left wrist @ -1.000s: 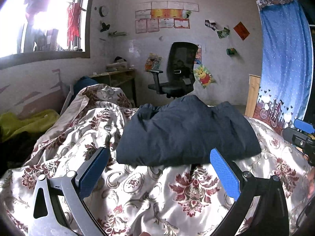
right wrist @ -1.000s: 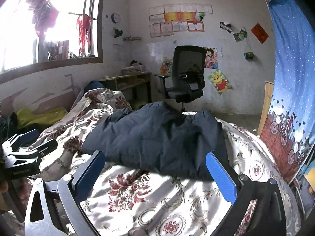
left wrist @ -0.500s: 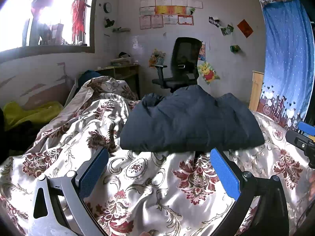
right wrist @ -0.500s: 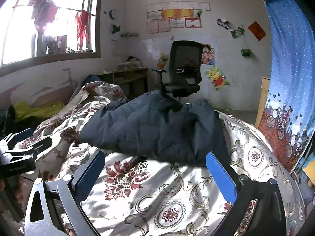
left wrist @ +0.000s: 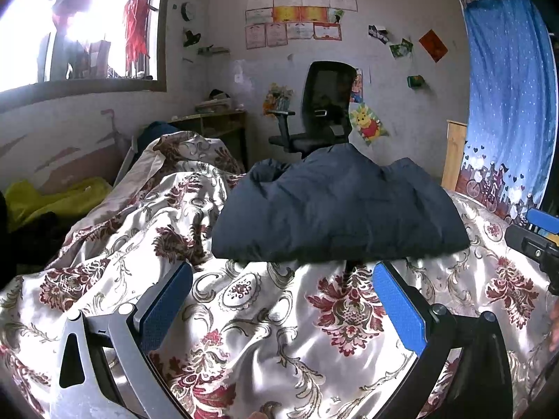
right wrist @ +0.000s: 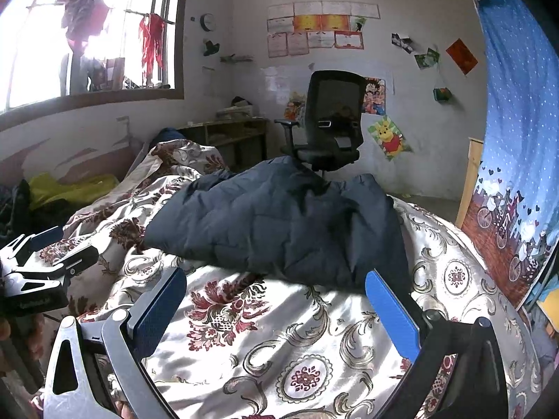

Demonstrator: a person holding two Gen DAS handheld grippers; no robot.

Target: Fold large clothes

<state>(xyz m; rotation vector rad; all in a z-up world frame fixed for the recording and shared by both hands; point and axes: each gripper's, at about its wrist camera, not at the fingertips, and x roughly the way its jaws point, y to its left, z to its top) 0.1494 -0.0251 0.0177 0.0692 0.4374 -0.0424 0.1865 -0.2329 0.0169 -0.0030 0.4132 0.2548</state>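
Observation:
A dark navy quilted garment lies folded in a thick bundle on the floral satin bedspread; it also shows in the right wrist view. My left gripper is open and empty, held back from the garment's near edge, over the bedspread. My right gripper is open and empty, also short of the garment. The right gripper shows at the right edge of the left wrist view; the left gripper shows at the left edge of the right wrist view.
A black office chair stands behind the bed by the wall. A wooden desk sits under the window. A blue curtain hangs at the right. Yellow-green cloth lies at the bed's left side.
Both grippers have drawn back from the folded garment, so more bedspread shows in front of it. Both stayed open and empty. The garment has not moved.

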